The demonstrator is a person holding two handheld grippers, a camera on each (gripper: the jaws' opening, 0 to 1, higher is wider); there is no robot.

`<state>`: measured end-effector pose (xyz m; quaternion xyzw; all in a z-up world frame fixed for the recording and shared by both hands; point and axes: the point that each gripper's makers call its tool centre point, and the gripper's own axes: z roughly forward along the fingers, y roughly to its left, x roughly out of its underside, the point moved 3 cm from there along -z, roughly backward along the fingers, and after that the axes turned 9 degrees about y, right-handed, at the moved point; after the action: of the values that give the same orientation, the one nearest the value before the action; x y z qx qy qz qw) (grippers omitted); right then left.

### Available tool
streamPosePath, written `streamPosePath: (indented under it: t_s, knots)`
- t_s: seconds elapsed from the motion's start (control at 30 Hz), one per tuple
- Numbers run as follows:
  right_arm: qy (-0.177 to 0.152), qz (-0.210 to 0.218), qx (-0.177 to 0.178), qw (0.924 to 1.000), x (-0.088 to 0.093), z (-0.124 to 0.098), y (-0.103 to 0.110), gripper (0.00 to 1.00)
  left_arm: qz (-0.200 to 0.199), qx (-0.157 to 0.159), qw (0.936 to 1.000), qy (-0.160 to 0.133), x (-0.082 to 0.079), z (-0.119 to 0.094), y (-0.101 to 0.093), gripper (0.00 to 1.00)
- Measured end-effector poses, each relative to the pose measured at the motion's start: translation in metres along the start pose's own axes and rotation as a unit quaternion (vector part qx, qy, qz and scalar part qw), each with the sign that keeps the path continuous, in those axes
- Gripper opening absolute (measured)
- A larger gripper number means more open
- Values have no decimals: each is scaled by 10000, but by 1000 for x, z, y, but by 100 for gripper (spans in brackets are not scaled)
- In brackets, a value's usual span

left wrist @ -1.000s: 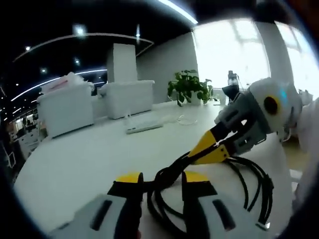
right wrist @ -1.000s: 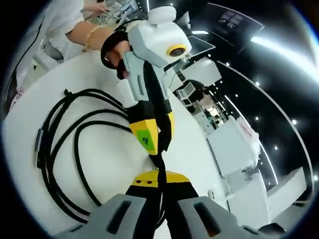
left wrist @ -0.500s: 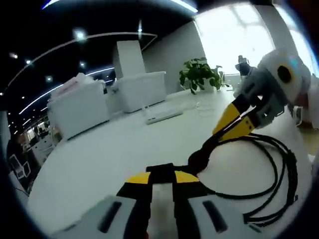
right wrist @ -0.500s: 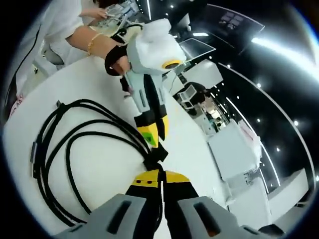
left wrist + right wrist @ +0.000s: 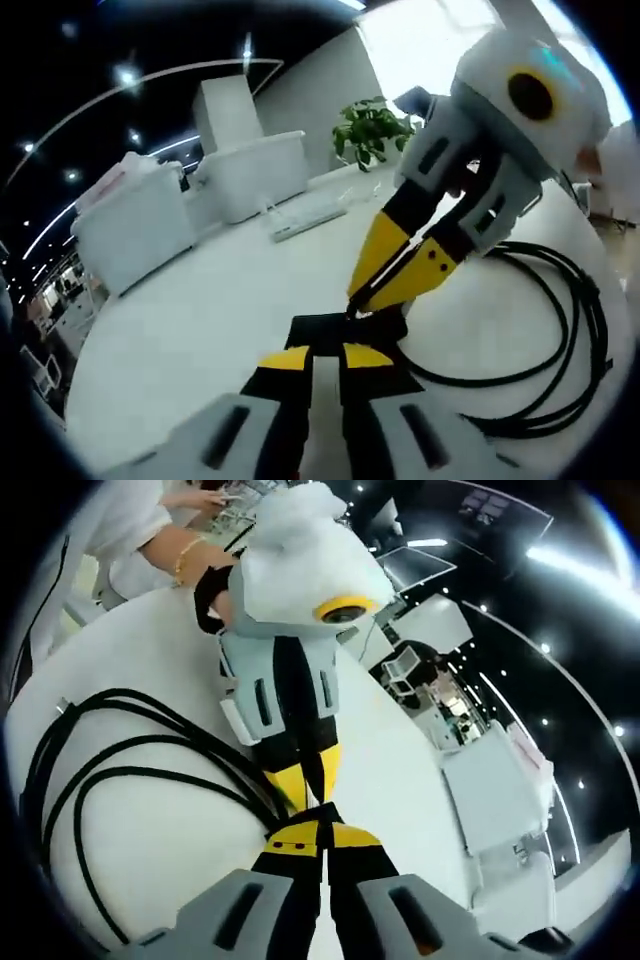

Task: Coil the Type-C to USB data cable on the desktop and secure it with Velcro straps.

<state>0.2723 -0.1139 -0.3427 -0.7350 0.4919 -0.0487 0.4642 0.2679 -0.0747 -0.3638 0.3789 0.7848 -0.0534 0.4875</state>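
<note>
White counter (image 5: 200, 320), dark office behind. Black cable (image 5: 120, 770) coiled on it. Left tool (image 5: 325, 352) and right tool (image 5: 321, 832) meet tip to tip, each pinching the black strap (image 5: 335, 328) at the bundle.

Left gripper (image 5: 326, 356): jaws nearly closed, clamped on something dark. Right gripper (image 5: 385, 290) comes in from the right, tips meeting the left's. In right gripper view, right gripper (image 5: 322, 837) jaws pressed together; person's hand (image 5: 215, 595) holds the left gripper.
</note>
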Motion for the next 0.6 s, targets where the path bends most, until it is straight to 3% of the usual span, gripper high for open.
streamPosePath:
  t_s: [0.1, 0.27, 0.5, 0.57, 0.6]
  knots:
    - [367, 34, -284, 9989, 9, 11, 2, 2, 72, 53, 10000, 18, 0, 0, -1, 9]
    - [491, 319, -323, 9978, 12, 15, -3, 2, -75, 58, 9998, -164, -1, -7, 2, 9]
    - [722, 533, -521, 9946, 15, 19, -4, 1, 95, 247, 9977, -622, -25, -11, -11, 9]
    - [772, 652, -659, 9927, 15, 21, -4, 1, 120, 288, 9978, -589, -24, -7, -15, 7]
    - [817, 701, -684, 9918, 17, 22, -5, 1, 336, 115, 9983, -469, -20, -3, -13, 5]
